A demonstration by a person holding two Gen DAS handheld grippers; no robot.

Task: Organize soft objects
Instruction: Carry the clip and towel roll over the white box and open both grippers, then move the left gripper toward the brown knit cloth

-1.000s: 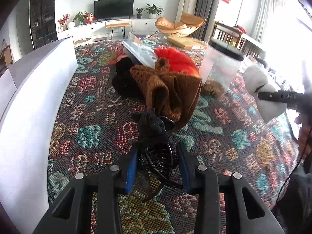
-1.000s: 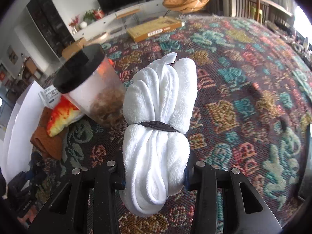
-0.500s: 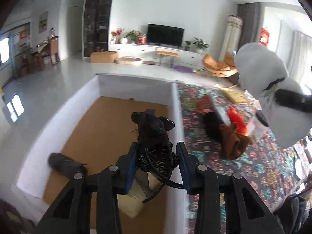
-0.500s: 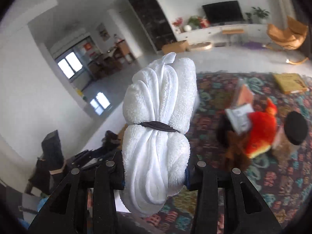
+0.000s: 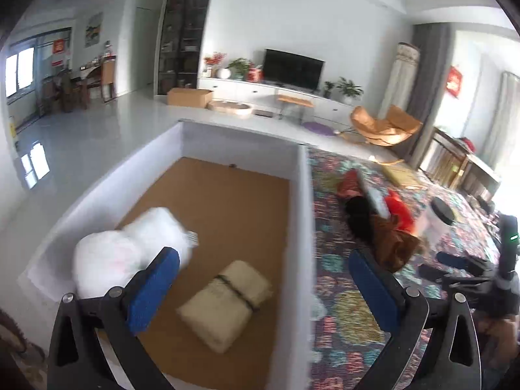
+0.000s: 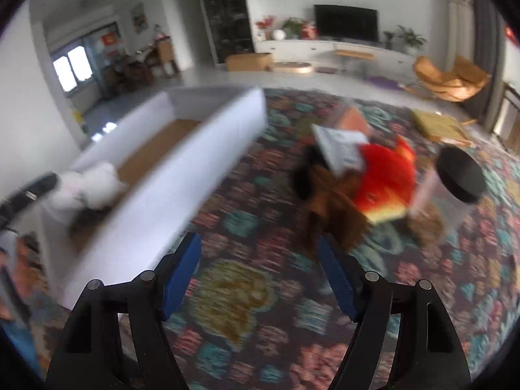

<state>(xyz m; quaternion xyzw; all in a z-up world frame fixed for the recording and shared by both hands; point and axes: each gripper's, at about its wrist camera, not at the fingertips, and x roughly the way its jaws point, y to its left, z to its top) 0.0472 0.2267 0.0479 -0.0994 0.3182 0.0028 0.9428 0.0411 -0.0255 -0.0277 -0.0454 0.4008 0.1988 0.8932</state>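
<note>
Here the left gripper (image 5: 263,279) hangs above the white box (image 5: 299,227) with its blue-padded fingers spread wide and nothing between them. Below and ahead of its left finger, the white towel roll (image 5: 130,250) lies blurred on the box's brown floor, close against the near-left wall. Directly beneath the gap between the fingers sits a cream folded cloth (image 5: 224,302) tied with a dark band, just apart from the towel. The box's right wall runs up between the fingers, dividing the box from the patterned rug (image 5: 344,318) under the right finger.

The right gripper (image 6: 260,276) is likewise released, fingers apart and empty, over the rug. To its left the box wall stands between it and the towel roll, seen as a white blur inside the box. Ahead and to the right lies the remaining pile: a brown knitted cloth (image 6: 331,211) nearest, a red-and-yellow plush (image 6: 383,178) behind it, a white plastic packet (image 6: 338,146) on top, something black to the pile's left, too blurred to name. A clear jar with a black lid (image 6: 458,175) leans at the pile's right edge.
</note>
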